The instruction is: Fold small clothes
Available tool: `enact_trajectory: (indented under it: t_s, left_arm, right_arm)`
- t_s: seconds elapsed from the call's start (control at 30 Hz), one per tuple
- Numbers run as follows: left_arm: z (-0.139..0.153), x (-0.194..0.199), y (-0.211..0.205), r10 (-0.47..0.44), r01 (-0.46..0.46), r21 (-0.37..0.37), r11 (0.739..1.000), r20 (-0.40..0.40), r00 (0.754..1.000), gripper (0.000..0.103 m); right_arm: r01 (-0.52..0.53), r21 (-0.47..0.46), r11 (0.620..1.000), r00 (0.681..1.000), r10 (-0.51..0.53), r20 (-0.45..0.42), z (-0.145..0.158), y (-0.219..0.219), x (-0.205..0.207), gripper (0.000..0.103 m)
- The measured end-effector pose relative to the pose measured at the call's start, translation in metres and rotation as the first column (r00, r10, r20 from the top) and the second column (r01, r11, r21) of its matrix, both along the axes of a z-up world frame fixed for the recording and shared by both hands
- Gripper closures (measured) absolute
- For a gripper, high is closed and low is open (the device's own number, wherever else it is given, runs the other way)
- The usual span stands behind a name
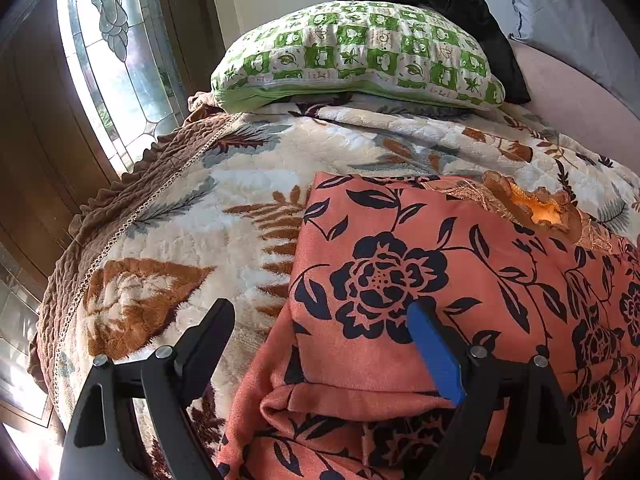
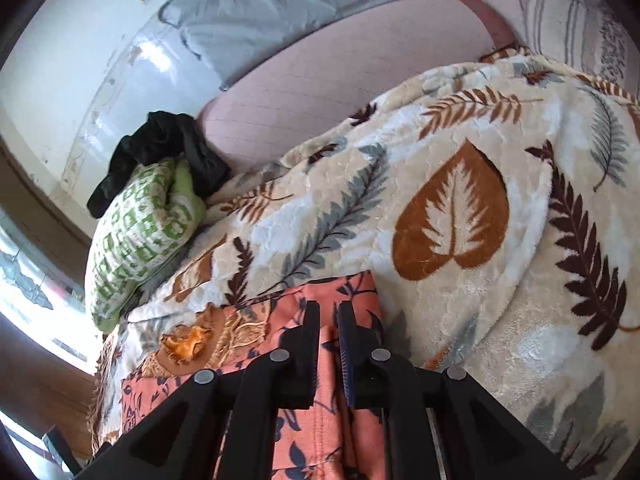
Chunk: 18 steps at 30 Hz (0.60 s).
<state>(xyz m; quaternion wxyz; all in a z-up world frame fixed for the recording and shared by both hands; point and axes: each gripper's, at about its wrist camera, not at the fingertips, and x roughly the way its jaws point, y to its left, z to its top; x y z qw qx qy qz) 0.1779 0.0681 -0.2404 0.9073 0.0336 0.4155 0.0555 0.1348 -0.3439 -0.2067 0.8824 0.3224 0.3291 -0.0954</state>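
A salmon-orange garment with dark floral print (image 1: 420,272) lies on the leaf-patterned blanket (image 1: 192,216), partly folded, with an embroidered neckline (image 1: 536,204) at its far right. My left gripper (image 1: 320,320) is open wide over the garment's left edge, its blue pad (image 1: 436,352) above the cloth. In the right wrist view my right gripper (image 2: 329,312) is shut on a pinch of the same garment (image 2: 312,420) near its right edge, with a narrow gap between the fingertips.
A green checked pillow (image 1: 352,60) lies at the head of the bed with a black cloth (image 1: 452,4) behind it. A pink headboard (image 2: 340,84) and grey pillow (image 2: 260,12) stand beyond. A stained-glass window (image 1: 112,60) is at the left.
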Motion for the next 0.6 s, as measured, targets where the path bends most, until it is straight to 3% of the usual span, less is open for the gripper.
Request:
enact_trajectory:
  t_s: [0.07,0.17,0.27,0.3,0.33,0.4,0.47,0.53,0.6]
  left_arm:
    - [-0.002,0.001,0.001,-0.001,0.0,-0.009,1.0,-0.014,1.0,0.015]
    - [-0.014,0.004,-0.002,-0.007,0.007,0.004,1.0,-0.071,0.997,0.015]
    - [-0.013,0.003,0.0,-0.005,0.005,-0.005,1.0,-0.077,0.997,0.015]
    - [-0.011,0.002,0.0,0.0,0.0,-0.003,1.0,-0.074,0.997,0.015]
    - [-0.007,0.0,0.0,0.007,-0.007,0.0,1.0,-0.055,0.998,0.015]
    - [0.006,-0.006,-0.002,-0.009,0.009,-0.012,1.0,0.02,1.0,0.015]
    - [0.016,-0.012,-0.009,-0.05,0.053,-0.036,0.998,0.071,0.996,0.015]
    - [0.016,-0.013,-0.023,-0.108,0.111,-0.044,0.993,0.062,0.992,0.015]
    - [0.006,-0.009,-0.037,-0.161,0.162,-0.035,0.986,0.004,0.987,0.015]
  right_arm:
    - [-0.102,-0.008,0.995,0.995,0.102,0.014,0.006,0.023,0.003,0.091]
    - [-0.217,-0.031,0.976,0.974,0.214,-0.071,-0.003,0.057,0.012,0.091]
    - [-0.323,-0.006,0.946,0.907,0.307,-0.289,-0.041,0.083,0.029,0.09]
    - [-0.331,0.001,0.944,0.893,0.313,-0.322,-0.053,0.086,0.03,0.09]
    - [-0.319,-0.017,0.948,0.908,0.3,-0.293,-0.051,0.087,0.027,0.09]
    - [-0.329,-0.016,0.944,0.906,0.311,-0.287,-0.043,0.09,0.026,0.091]
    - [-0.364,0.023,0.931,0.907,0.36,-0.218,-0.035,0.098,0.023,0.091]
    - [-0.412,0.022,0.911,0.893,0.409,-0.187,-0.031,0.114,0.022,0.091]
    - [-0.485,0.018,0.874,0.859,0.48,-0.18,-0.032,0.135,0.025,0.091]
